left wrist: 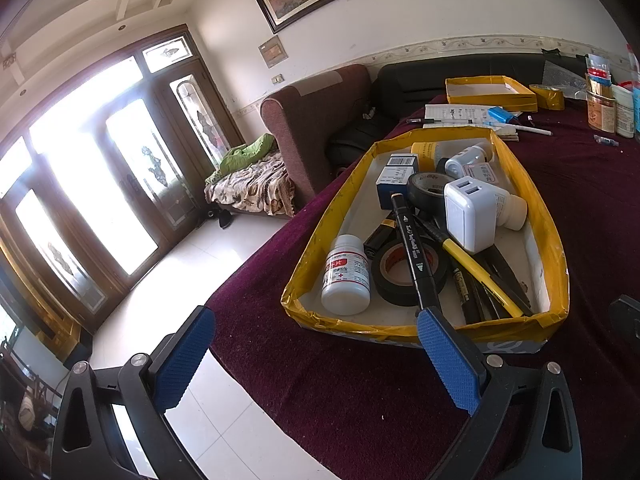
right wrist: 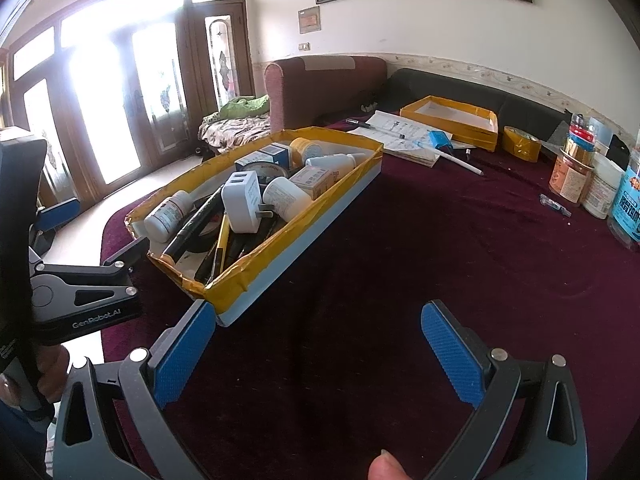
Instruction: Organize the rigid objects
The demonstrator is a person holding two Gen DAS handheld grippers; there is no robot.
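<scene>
A yellow-taped cardboard tray (left wrist: 558, 240) (right wrist: 256, 264) on the maroon tablecloth holds a white pill bottle (left wrist: 346, 280) (right wrist: 167, 216), black tape rolls (left wrist: 412, 276), a black marker (left wrist: 410, 246), a yellow pen (left wrist: 480, 270), a white USB charger (left wrist: 470, 216) (right wrist: 242, 200) and small boxes. My left gripper (left wrist: 316, 340) is open just short of the tray's near end, nothing between its blue pads (left wrist: 450, 358). My right gripper (right wrist: 316, 344) is open over bare cloth beside the tray's near corner, holding nothing. The left gripper's body (right wrist: 86, 296) shows at the left of the right wrist view.
An empty second yellow tray (left wrist: 490, 94) (right wrist: 452, 120), papers (right wrist: 400, 136), a blue object (right wrist: 440, 138), a white pen (right wrist: 460, 162) and a yellow tape roll (right wrist: 520, 144) lie at the back. Jars and bottles (right wrist: 592, 180) stand at far right. The table edge (left wrist: 240, 272) drops to tiled floor on the left.
</scene>
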